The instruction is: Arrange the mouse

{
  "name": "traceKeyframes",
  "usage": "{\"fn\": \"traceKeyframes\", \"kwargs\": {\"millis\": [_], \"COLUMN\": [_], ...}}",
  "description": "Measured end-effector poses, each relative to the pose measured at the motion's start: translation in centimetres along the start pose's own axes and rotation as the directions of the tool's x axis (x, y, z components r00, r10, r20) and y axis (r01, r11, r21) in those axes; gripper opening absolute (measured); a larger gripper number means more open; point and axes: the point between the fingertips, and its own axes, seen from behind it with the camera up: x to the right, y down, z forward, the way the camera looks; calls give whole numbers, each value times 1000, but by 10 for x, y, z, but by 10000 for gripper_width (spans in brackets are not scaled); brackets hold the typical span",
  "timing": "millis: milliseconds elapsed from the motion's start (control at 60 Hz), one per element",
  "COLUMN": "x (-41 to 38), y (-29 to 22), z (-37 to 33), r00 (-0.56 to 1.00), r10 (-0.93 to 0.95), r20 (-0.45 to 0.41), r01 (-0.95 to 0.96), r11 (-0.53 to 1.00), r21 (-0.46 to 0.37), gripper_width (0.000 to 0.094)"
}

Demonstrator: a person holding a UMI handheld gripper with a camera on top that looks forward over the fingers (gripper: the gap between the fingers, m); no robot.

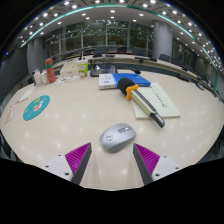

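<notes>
A grey computer mouse (118, 137) lies on the pale tabletop (70, 125), just ahead of my fingers and slightly between their tips. My gripper (112, 160) is open, its magenta pads (77, 157) wide apart on either side. Neither pad touches the mouse.
Beyond the mouse, a black and orange tool (143, 103) lies across white paper (160, 100). A blue box (126, 79) and a small white box (107, 82) sit further back. A teal round disc (36, 108) lies to the left, with bottles (42, 75) behind it.
</notes>
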Motion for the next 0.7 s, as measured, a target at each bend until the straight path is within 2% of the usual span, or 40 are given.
{"fn": "traceKeyframes", "kwargs": {"millis": [133,367,433,500,533,700], "x": [1,-8,-5,2,0,0], "y": [-9,-34,-37,-39,-42,-42], "z": [28,57,64,70,71,71], "r00": [999,997,999,999,999,1000], "r10": [34,28,4,-41,-44,-18], "r20": [39,65,40,-8,-5,-16], "r01": [-33,-28,-4,41,45,18], "r11": [999,1000,1000,999,999,1000], "r21": [-23,-2,3,10,23,25], "gripper_width": [854,820,732,590,512,434]}}
